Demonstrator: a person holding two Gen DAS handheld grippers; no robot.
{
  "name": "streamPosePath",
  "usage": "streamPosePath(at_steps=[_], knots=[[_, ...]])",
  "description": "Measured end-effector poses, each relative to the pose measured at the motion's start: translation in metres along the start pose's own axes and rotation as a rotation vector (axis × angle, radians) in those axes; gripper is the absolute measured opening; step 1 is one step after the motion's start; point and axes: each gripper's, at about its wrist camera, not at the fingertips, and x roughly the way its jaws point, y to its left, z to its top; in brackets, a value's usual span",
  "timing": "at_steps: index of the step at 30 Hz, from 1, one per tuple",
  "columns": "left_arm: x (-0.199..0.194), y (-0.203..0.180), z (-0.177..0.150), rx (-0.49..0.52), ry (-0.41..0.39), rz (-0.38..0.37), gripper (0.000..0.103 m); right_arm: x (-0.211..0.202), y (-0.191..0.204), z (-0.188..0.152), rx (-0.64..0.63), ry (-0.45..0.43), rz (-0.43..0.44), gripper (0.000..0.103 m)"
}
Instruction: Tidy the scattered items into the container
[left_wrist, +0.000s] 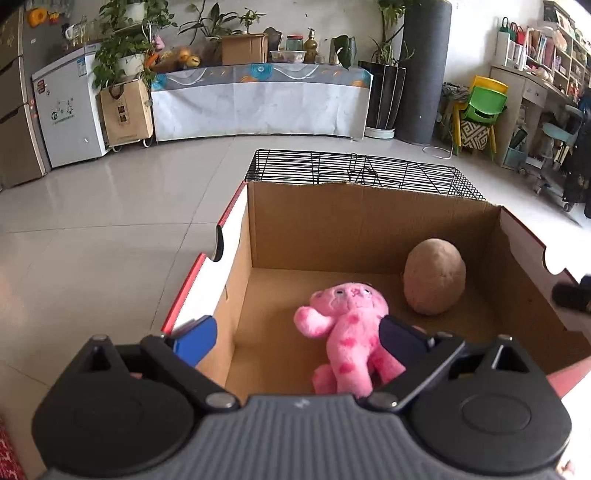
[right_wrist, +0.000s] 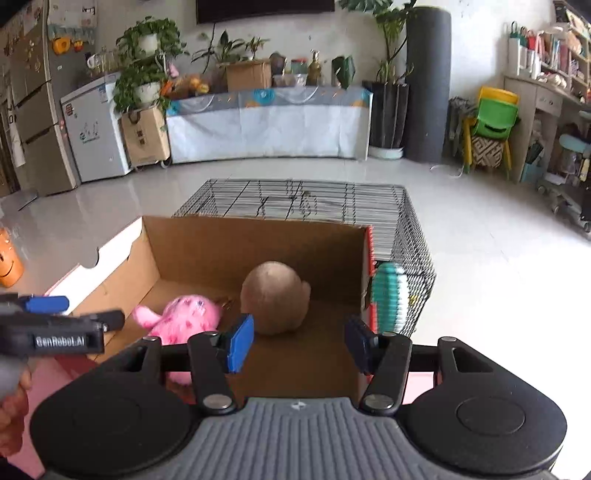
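My left gripper (left_wrist: 297, 338) hung over the near left part of the open brown cardboard box (left_wrist: 369, 229), and its two blue fingers stood wide apart with nothing between them. The fuzzy pink spotted plush toy (left_wrist: 347, 332) lay on the box floor just in front of them, a bit toward the right finger, and that finger hid part of the toy's side. The toy's long way ran from its head, far from me, back to its legs, near me. My right gripper (right_wrist: 299, 341) hung over the near right part of the box, its fingers apart and empty too. The round brown ball (right_wrist: 275, 302) sat just ahead of them, closer to the left finger, near the back wall. I counted one pink toy and one brown ball inside the box. One green and white striped toy (right_wrist: 388, 297) was outside, just beside the box's right wall and against the black wire cage (right_wrist: 332, 203). I think it should go in next, and my right gripper was the nearer one.
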Motion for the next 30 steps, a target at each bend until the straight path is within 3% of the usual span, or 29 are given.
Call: streamPosePath(at_steps=[5,10,16,18,20,21,24,30], knots=[[0.004,-0.001,-0.004,0.009,0.014,0.003,0.098,0.002,-0.018,0.008,0.055,-0.009,-0.044,0.055],[0.008,-0.006,-0.007,0.048,0.023,0.01,0.099,0.02,-0.037,0.007,0.093,0.035,-0.079,0.055],[0.01,-0.012,-0.012,0.088,0.026,0.005,0.099,0.036,-0.051,0.008,0.133,0.078,-0.041,0.053],[0.011,-0.014,-0.016,0.099,0.025,0.003,0.101,0.044,-0.051,0.008,0.145,0.11,-0.04,0.045],[0.012,-0.013,-0.018,0.101,0.017,0.006,0.102,0.05,-0.05,0.008,0.165,0.14,-0.034,0.029],[0.012,-0.013,-0.018,0.102,0.012,0.009,0.102,0.052,-0.049,0.007,0.167,0.144,-0.042,0.028],[0.013,-0.014,-0.019,0.105,-0.004,0.017,0.102,0.055,-0.045,0.004,0.149,0.144,-0.083,0.012],[0.014,-0.014,-0.016,0.097,-0.021,0.032,0.102,0.054,-0.041,0.001,0.134,0.111,-0.125,0.011]])
